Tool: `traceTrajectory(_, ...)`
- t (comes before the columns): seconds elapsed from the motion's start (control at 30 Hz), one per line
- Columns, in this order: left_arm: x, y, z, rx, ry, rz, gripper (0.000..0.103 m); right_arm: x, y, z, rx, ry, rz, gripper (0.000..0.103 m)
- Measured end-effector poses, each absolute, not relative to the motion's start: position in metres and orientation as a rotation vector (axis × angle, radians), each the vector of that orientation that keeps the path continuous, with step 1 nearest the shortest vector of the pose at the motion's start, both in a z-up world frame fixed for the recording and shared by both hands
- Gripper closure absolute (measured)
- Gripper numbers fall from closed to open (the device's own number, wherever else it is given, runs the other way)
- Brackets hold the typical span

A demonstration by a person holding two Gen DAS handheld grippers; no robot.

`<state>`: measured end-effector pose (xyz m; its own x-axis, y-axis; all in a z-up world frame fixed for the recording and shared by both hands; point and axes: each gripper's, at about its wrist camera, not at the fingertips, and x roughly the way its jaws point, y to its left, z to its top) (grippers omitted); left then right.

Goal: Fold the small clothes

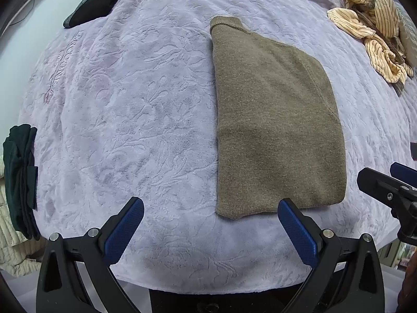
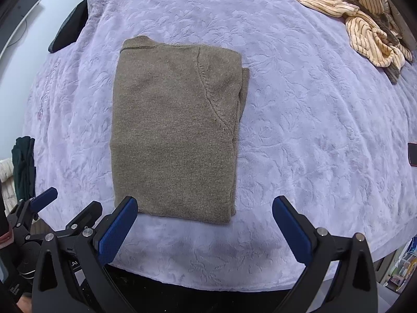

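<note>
While both claws gape: 1 folded brown sweater (image 2: 174, 135), 1 striped garment (image 2: 365, 26).

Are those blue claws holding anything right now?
Nothing is held. Both the left gripper and right gripper stand open above the brown sweater, not touching it.

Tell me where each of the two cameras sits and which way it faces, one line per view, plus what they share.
Left wrist: rides the left claw, looks down at the folded brown sweater on the lilac blanket; open blue pads, right claw at right edge.
Right wrist: rides the right claw, looks down on the sweater; open pads, left claw at lower left.
Shared: sweater, blanket, striped garment, dark folded clothes.
</note>
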<state>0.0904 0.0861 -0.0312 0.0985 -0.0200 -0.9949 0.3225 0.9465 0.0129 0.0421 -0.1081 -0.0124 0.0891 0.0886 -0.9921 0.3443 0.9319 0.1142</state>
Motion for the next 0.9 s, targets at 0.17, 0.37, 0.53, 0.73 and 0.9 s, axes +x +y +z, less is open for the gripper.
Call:
traceTrajectory(0.17,0.0903,0.0843,-0.0299,0.253,1.455,-0.255,0.0,0.0421,-0.1061,-0.0129,0.354,1.485,-0.19,0.0)
traceTrajectory(0.37,0.0889,0.0826,-0.0292,0.263,1.454,-0.259,0.0,0.0413,-0.1051,-0.013,0.354,1.486,-0.188,0.0)
traceTrajectory(0.53,0.0887,0.0825,-0.0296,0.262,1.457,-0.258,0.0,0.0417,-0.1053,-0.0131,0.354,1.486,-0.186,0.0)
traceTrajectory(0.73,0.0877,0.0813,-0.0281,0.263,1.453,-0.26,0.0,0.0415,-0.105,-0.0131,0.354,1.486,-0.186,0.0)
traceTrajectory(0.9,0.0885,0.0813,-0.0267,0.263,1.45,-0.263,0.0,0.0411,-0.1037,-0.0121,0.352,1.484,-0.185,0.0)
